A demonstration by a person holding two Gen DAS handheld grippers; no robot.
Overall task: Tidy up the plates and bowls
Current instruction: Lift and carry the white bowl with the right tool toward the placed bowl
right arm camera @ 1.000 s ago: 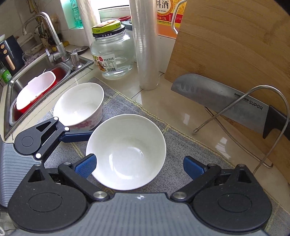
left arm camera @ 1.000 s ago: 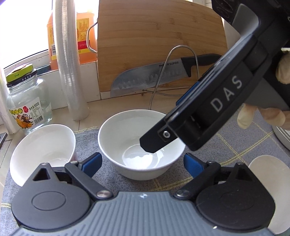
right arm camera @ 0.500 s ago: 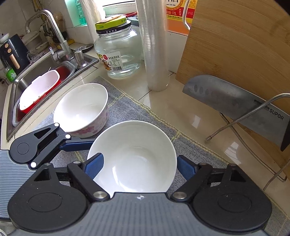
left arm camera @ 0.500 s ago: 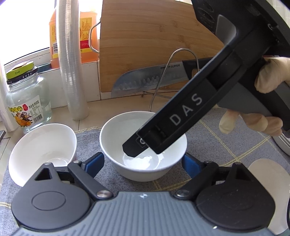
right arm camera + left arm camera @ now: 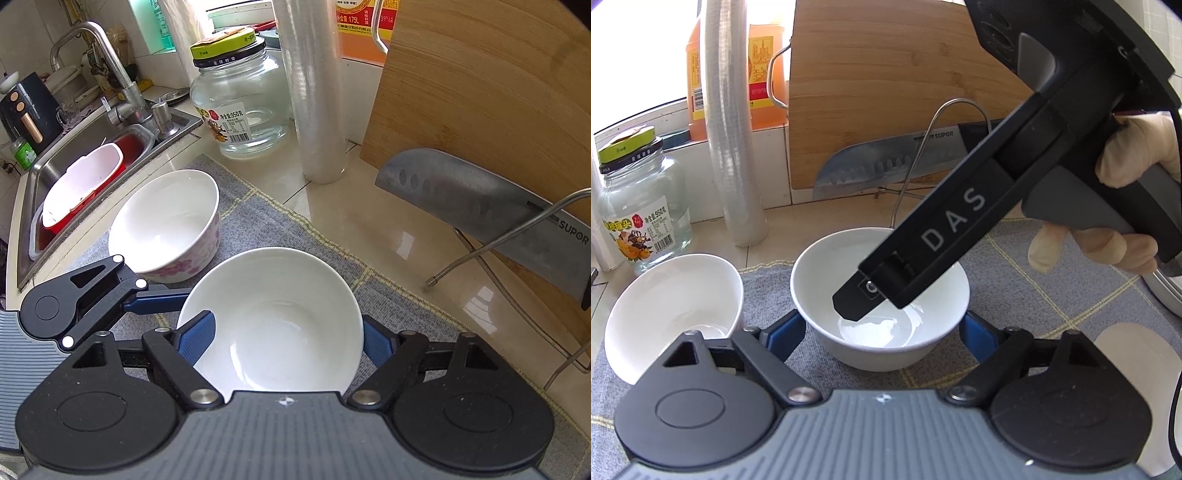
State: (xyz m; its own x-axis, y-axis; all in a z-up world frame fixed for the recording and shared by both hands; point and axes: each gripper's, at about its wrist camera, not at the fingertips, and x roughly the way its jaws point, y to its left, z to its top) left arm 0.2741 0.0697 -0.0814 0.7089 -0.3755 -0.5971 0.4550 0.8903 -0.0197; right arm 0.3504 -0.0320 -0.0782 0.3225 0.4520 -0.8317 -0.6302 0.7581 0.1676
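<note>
A plain white bowl [image 5: 879,295] stands on the grey mat [image 5: 1052,295]; it also shows in the right wrist view [image 5: 273,321]. My left gripper [image 5: 882,332] is open, its blue pads on either side of the bowl's base. My right gripper [image 5: 284,336] reaches down from above, its blue pads [image 5: 195,336] closed in against the bowl's sides. A second white bowl [image 5: 672,306] with pink flowers on its outside [image 5: 166,221] stands just to the left on the mat. A white plate [image 5: 1137,354] lies at the right edge.
At the back stand a glass jar [image 5: 240,103], a roll of cling film [image 5: 314,92], an oil bottle [image 5: 761,70], a wooden cutting board [image 5: 498,92] and a cleaver [image 5: 498,210] on a wire rack. A sink [image 5: 74,173] with a red and white basin lies left.
My right gripper has come down over the plain bowl and its pads have closed in from wide apart to the bowl's sides. My left gripper has edged closer to the bowl.
</note>
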